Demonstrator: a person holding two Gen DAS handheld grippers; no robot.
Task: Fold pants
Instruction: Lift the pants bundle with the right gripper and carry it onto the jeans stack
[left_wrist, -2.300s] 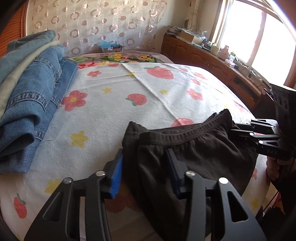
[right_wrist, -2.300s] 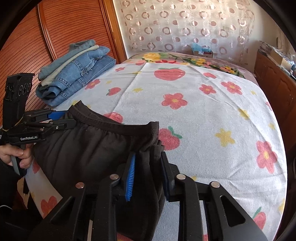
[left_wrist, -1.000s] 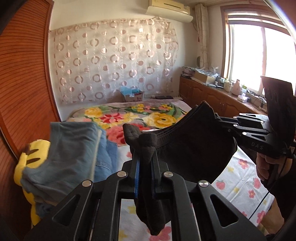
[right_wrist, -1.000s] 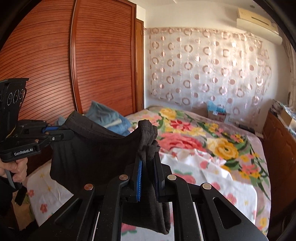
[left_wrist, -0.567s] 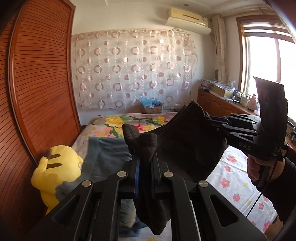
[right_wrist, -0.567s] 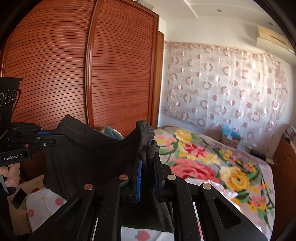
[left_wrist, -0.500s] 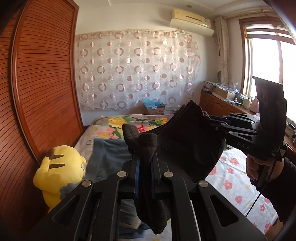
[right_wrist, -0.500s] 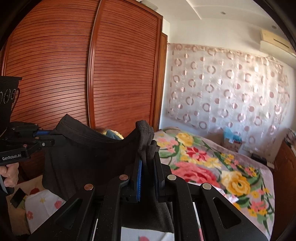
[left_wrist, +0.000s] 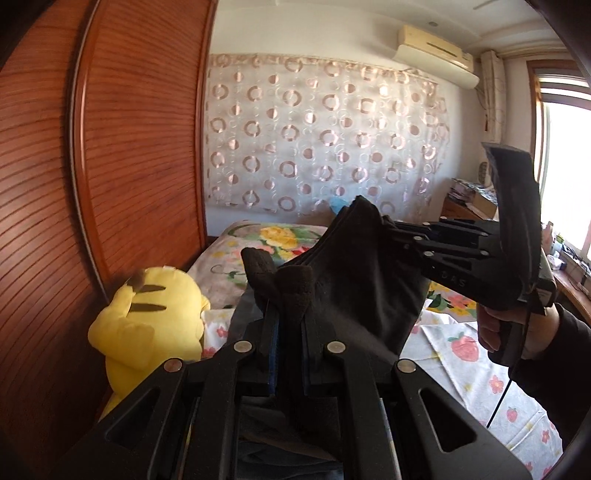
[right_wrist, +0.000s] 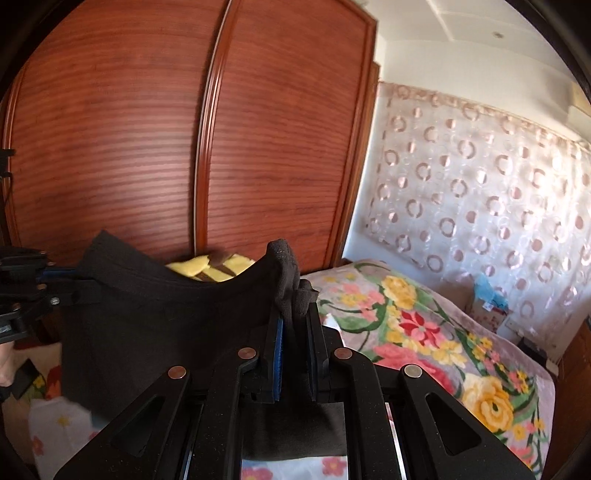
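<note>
Black folded pants (left_wrist: 354, 288) hang in the air between my two grippers, above the bed. My left gripper (left_wrist: 288, 317) is shut on one bunched corner of the pants. In the left wrist view the right gripper (left_wrist: 391, 236), held by a hand (left_wrist: 524, 332), pinches the other corner. My right gripper (right_wrist: 295, 317) is shut on its corner of the black pants (right_wrist: 155, 325) in its own view, and the left gripper (right_wrist: 70, 284) grips the far corner at the left edge. The cloth sags between both grips.
A yellow plush toy (left_wrist: 147, 325) sits by the wooden wardrobe doors (right_wrist: 184, 147). Folded blue clothes (left_wrist: 251, 317) lie below the left gripper. The bed has a strawberry-print sheet (left_wrist: 472, 354) and a floral blanket (right_wrist: 424, 332). A patterned curtain (left_wrist: 332, 147) hangs behind; a cabinet (left_wrist: 469, 210) stands right.
Both grippers have swung leftward toward the wardrobe, carrying the pants with them. The plush toy and the wardrobe doors now fill more of both views. Both grips on the pants are unchanged.
</note>
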